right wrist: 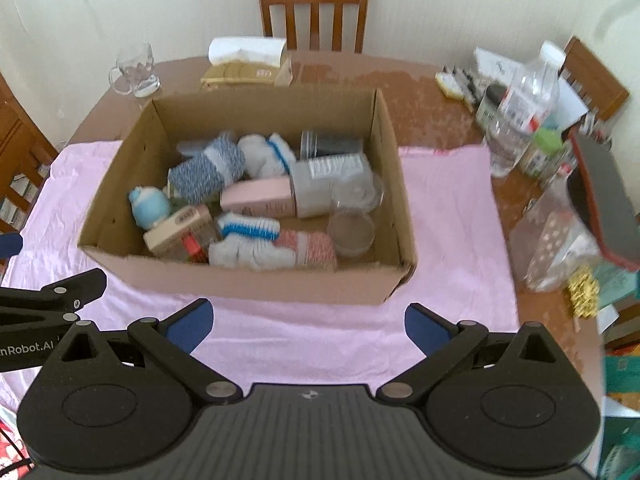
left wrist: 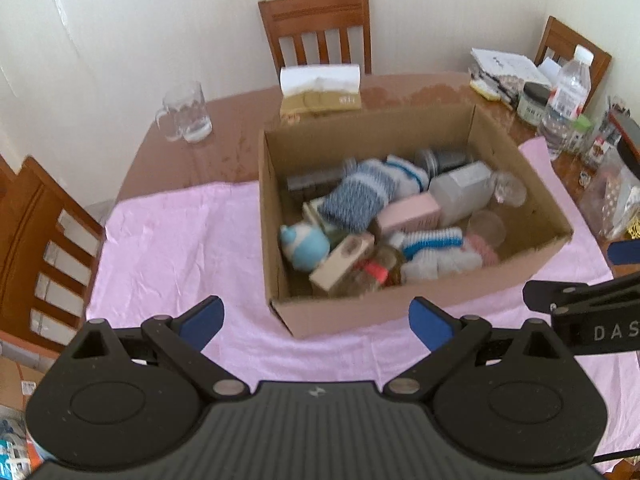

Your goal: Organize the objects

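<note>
A brown cardboard box point(left wrist: 400, 316) point(right wrist: 256, 280) stands on a pink cloth point(left wrist: 176, 240) point(right wrist: 448, 216). Inside lie rolled knit socks point(left wrist: 360, 196) point(right wrist: 208, 168), a small blue and white doll point(left wrist: 302, 244) point(right wrist: 148, 206), a pink carton point(left wrist: 408, 214) point(right wrist: 260, 198), a white bottle point(left wrist: 460, 192) point(right wrist: 328, 180), dark tins and clear cups. My left gripper point(left wrist: 316, 320) hangs open over the cloth before the box's near wall, holding nothing. My right gripper point(right wrist: 308, 326) is likewise open and empty in front of the box. The image is blurred.
Wooden chairs point(left wrist: 320, 28) point(right wrist: 314, 8) ring the brown table. A glass mug point(left wrist: 186, 114) point(right wrist: 136, 70) and a tissue pack point(left wrist: 320, 84) point(right wrist: 248, 60) stand behind the box. Water bottle point(left wrist: 568, 92) point(right wrist: 520, 108), jars, papers and bags crowd the right side.
</note>
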Tool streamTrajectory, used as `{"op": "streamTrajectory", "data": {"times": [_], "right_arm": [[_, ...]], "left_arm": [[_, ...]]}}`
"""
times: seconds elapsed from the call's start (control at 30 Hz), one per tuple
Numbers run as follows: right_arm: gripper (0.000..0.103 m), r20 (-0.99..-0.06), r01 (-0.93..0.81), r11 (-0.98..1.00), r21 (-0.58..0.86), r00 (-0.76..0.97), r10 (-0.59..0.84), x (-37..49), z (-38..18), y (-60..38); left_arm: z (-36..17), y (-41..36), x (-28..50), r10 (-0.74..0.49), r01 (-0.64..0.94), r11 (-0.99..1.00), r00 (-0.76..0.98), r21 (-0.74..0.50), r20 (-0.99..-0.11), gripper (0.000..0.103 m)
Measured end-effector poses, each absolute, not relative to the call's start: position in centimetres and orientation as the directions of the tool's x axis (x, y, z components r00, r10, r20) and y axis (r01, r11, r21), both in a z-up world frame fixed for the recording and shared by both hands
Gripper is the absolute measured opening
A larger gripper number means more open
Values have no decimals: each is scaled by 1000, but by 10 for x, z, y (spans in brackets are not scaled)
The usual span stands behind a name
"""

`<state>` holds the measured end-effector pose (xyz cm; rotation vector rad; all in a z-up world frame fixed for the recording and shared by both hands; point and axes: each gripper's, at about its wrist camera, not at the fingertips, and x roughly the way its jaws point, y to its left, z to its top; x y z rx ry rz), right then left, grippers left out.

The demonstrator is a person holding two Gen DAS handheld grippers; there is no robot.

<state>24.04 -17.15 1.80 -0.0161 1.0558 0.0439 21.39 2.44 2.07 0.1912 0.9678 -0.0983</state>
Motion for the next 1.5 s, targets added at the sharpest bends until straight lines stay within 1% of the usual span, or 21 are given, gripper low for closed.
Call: {"op": "streamTrajectory", "data": {"times": [0.2, 0.33, 0.57, 0.93, 1.5], "right_arm": [[103, -842, -31, 999, -6, 540, 11, 242, 45, -171], [103, -833, -14, 1000, 6, 553, 13, 241, 52, -172], [103, -844, -7, 1000, 15, 537, 16, 239, 47, -172], [103, -854, -8, 1000, 22, 520, 23, 238, 40, -170], [103, -863, -14, 999, 30, 504, 33, 241, 36, -169]], "left_arm": [[38, 23, 221, 17, 141, 983, 570, 118, -821, 99], [44, 25, 222, 26, 123, 986, 573, 117, -819, 99], [45, 27, 222, 23, 95, 991, 558, 91, -829, 99], [41, 25, 221, 42, 95, 989, 546, 112, -836, 99], [39, 24, 223, 41, 95, 990, 536, 109, -843, 99]]}}
